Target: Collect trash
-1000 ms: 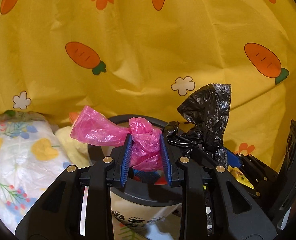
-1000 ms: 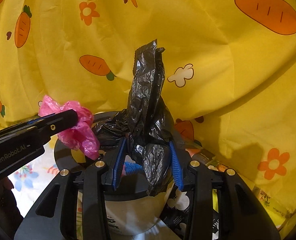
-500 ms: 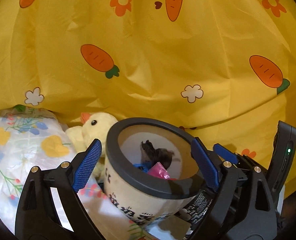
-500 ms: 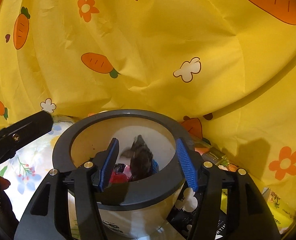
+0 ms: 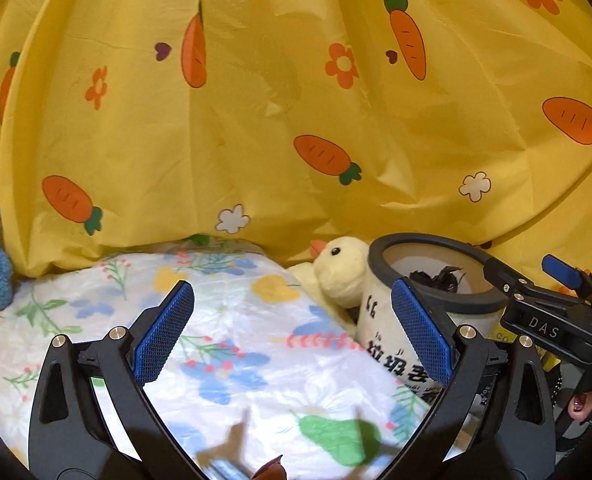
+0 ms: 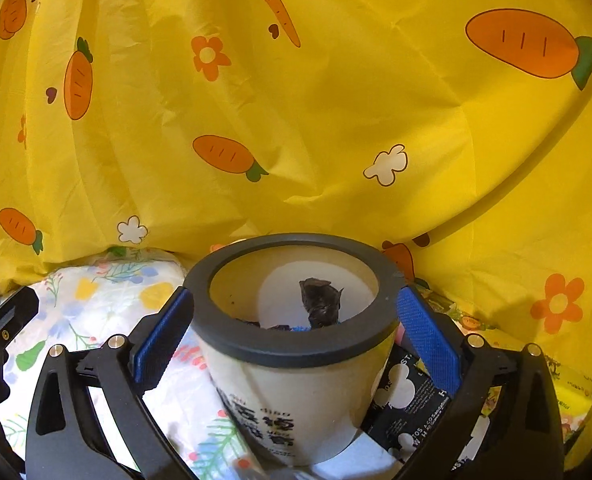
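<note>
Standing at twelve o'clock of the right gripper (image 6: 293, 334), the trash bin (image 6: 296, 384) is sitting nearer it; both grippers, left gripper (image 5: 291, 334) included, having just been opening, are gaping empty.

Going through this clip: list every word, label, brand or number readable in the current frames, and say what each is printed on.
"DAS": white letters on the right gripper body, seen from the left wrist view.
Black Chinese characters on the trash bin: printed large, but cut off and partly hidden, so not readable with confidence.
White small print on the black packet beside the bin: only fragments such as "TOS", too small and warped to read.
No numbers are readable.
</note>
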`<action>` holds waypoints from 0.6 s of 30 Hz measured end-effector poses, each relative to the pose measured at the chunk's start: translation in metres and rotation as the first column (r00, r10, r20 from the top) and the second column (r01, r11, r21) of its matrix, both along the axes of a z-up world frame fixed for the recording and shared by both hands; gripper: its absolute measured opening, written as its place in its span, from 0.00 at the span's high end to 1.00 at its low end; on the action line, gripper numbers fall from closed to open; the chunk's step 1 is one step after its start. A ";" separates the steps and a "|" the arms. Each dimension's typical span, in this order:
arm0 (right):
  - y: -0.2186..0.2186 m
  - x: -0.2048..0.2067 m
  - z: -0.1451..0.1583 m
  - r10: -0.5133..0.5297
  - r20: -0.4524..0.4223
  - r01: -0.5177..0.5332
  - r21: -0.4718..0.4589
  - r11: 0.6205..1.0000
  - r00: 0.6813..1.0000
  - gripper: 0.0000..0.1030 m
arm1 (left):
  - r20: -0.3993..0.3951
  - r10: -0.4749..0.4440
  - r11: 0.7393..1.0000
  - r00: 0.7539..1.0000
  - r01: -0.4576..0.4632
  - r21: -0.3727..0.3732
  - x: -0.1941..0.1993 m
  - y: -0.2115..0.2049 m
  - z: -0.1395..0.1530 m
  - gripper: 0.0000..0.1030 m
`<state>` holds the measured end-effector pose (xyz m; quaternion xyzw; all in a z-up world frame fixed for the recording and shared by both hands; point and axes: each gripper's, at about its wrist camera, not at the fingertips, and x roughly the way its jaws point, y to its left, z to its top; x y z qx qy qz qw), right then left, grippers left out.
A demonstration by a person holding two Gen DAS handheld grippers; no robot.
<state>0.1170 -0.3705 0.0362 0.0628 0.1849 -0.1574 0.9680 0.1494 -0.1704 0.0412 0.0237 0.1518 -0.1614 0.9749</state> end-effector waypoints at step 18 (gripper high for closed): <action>0.125 -0.093 -0.007 0.119 0.027 -0.119 -0.018 0.993 0.992 0.05 | -0.028 0.208 0.978 0.978 -0.208 0.010 -0.101 0.128 -0.012 0.05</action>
